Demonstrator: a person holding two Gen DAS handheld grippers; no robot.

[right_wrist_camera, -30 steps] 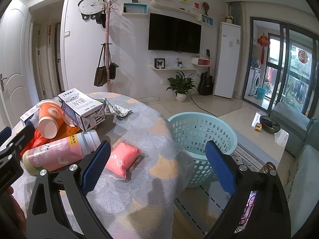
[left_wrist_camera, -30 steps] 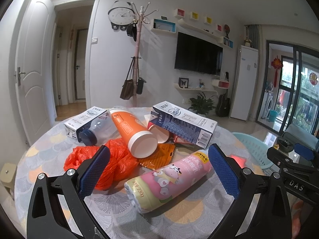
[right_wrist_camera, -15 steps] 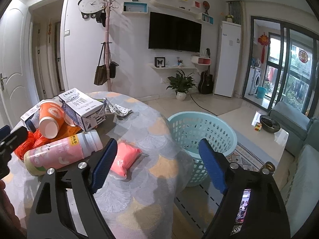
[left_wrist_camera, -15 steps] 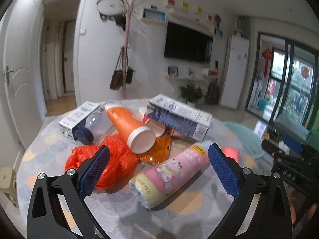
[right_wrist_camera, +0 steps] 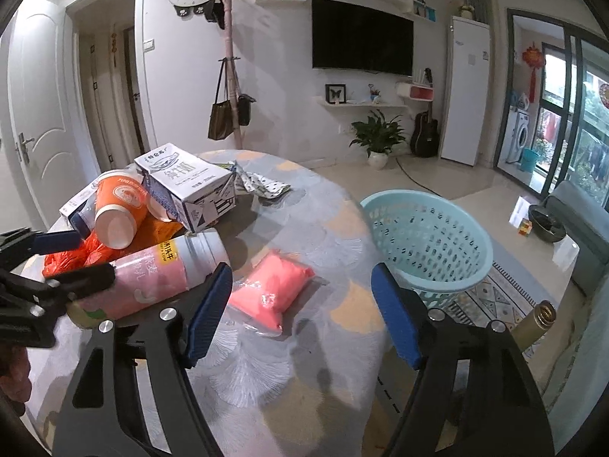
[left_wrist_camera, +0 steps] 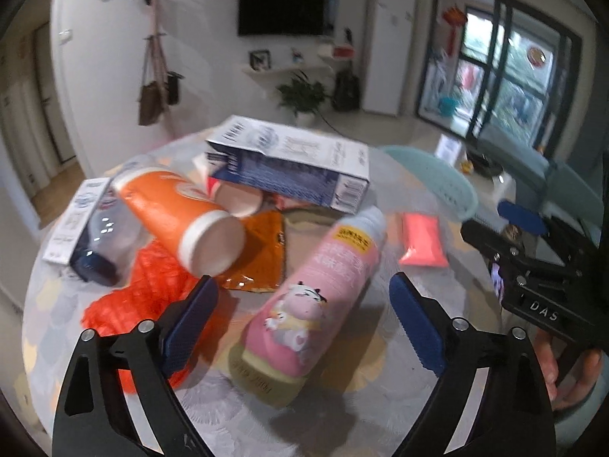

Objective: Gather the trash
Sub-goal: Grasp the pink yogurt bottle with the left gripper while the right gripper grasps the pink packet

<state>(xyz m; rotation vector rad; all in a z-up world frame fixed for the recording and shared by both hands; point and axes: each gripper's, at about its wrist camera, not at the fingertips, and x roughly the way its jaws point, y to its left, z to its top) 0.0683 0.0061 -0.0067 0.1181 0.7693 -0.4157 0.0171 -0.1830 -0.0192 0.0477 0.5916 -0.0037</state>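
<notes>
Both grippers are held apart with nothing gripped; the left gripper (left_wrist_camera: pixel 302 314) has just been closing and straddles the lower half of the pink bottle (left_wrist_camera: pixel 316 301), whose body lies between the pads without being pressed; the right gripper (right_wrist_camera: pixel 300 297) has just been closing too, and is aimed at the pink packet (right_wrist_camera: pixel 272 291), which lies flat on the table (right_wrist_camera: pixel 323 228) just beyond its fingertips; one piece per hand is judged to be intended. Behind the bottle the orange cup (left_wrist_camera: pixel 182 215) and the milk carton (left_wrist_camera: pixel 289 162) are stacked on the red plastic bag (left_wrist_camera: pixel 144 297) and an orange wrapper (left_wrist_camera: pixel 262 255), so the loose items in front are judged the easier pick; the turquoise basket (right_wrist_camera: pixel 426 240) stands on the floor beside the table, well apart from the pile. The left view is blurred, so label print cannot be read; a second carton (left_wrist_camera: pixel 76 221) and a dark-capped bottle (left_wrist_camera: pixel 99 243) are partly hidden behind the cup; what lies inside the basket cannot be made out.
</notes>
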